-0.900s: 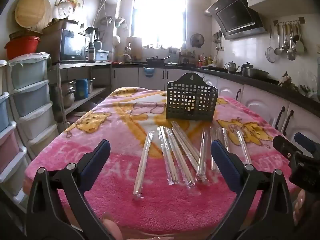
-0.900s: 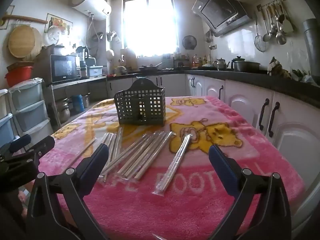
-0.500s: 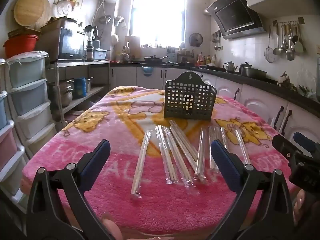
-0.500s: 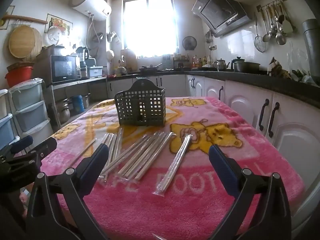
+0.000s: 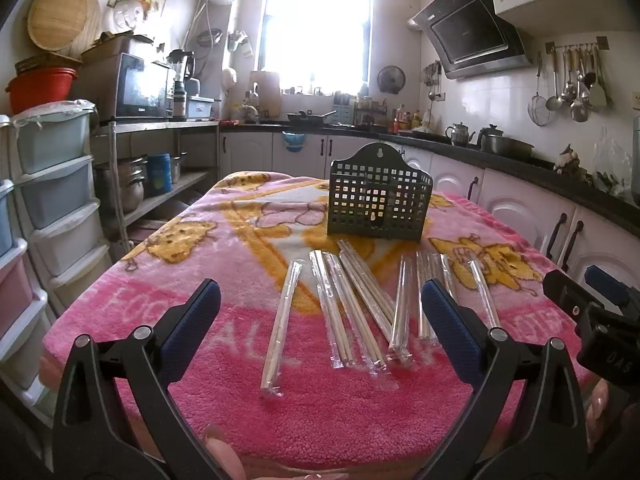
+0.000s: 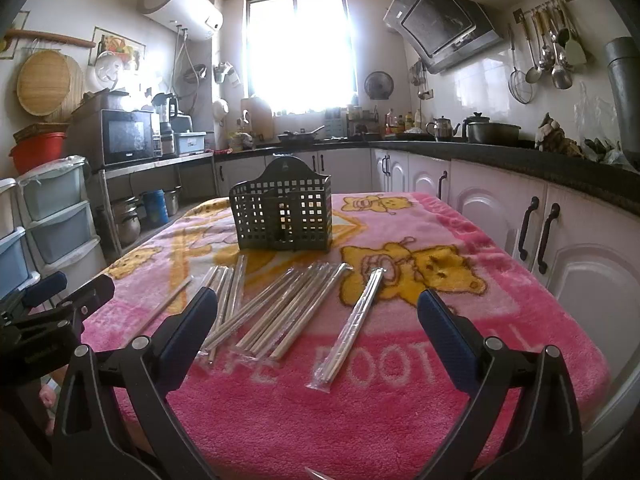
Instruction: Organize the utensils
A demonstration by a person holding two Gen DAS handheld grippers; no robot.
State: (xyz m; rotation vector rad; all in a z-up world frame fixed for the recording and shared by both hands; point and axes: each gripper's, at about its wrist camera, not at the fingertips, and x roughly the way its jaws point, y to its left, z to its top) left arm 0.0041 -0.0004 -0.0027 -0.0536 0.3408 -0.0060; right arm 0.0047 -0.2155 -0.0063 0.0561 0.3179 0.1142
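Since a moment ago almost nothing has changed: we have only edged slightly nearer the table, and our left gripper and right gripper both hang above its near edge with jaws spread wide and nothing between them. The clear-wrapped pairs of wooden chopsticks lie untouched in a loose row on the pink fleece cartoon blanket, just in front of the empty dark perforated plastic utensil holder. We judge the sorting not yet begun.

Small kitchen: bright window on far wall, white cabinets under dark worktop right, range hood above, microwave on left shelf, plastic drawers nearby.
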